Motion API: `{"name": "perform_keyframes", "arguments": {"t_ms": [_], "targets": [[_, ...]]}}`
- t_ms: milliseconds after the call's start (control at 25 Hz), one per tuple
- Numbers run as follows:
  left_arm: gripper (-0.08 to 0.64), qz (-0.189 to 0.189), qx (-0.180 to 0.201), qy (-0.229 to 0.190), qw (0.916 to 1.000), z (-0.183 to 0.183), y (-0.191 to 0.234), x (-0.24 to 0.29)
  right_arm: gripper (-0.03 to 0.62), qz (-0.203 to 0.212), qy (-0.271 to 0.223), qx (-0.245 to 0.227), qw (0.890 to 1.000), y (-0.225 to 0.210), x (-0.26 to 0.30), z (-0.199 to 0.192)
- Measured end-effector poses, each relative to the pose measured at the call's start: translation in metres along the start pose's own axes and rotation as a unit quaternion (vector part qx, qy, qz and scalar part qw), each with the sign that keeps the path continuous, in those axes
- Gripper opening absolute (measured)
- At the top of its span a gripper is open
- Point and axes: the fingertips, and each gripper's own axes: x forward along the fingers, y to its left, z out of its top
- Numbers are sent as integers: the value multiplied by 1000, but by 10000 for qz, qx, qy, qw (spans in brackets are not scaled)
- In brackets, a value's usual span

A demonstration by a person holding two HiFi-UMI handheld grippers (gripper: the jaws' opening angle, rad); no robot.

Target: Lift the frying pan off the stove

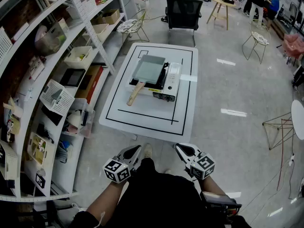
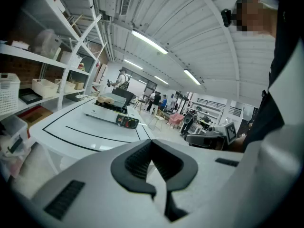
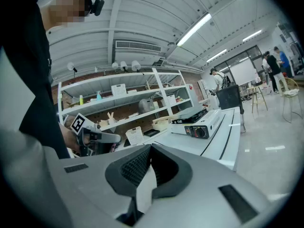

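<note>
A grey square frying pan with a wooden handle sits on a white portable gas stove on the white table. The handle points toward me, at the pan's near left. Both grippers hang low in front of my body, well short of the table. My left gripper and right gripper each have their jaws together and hold nothing. The stove with the pan lies far ahead of my left gripper. My right gripper also sees the stove at a distance.
White shelving with baskets and boxes runs along the left of the table. A black chair stands beyond the table's far end. Wire stools and people are further back. Grey floor lies between me and the table.
</note>
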Motion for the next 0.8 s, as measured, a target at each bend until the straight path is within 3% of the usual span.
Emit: {"name": "perform_keyframes", "arguments": {"t_ms": [360,800], "targets": [[8,-56,71,-45,9999,-5,-21,-6,25,-10,-7,-24,10000,15,-22,-4],[8,167,63,-84,9998,-8,-14,-23,25,109,-14,51,9999,19,-7,0]]}}
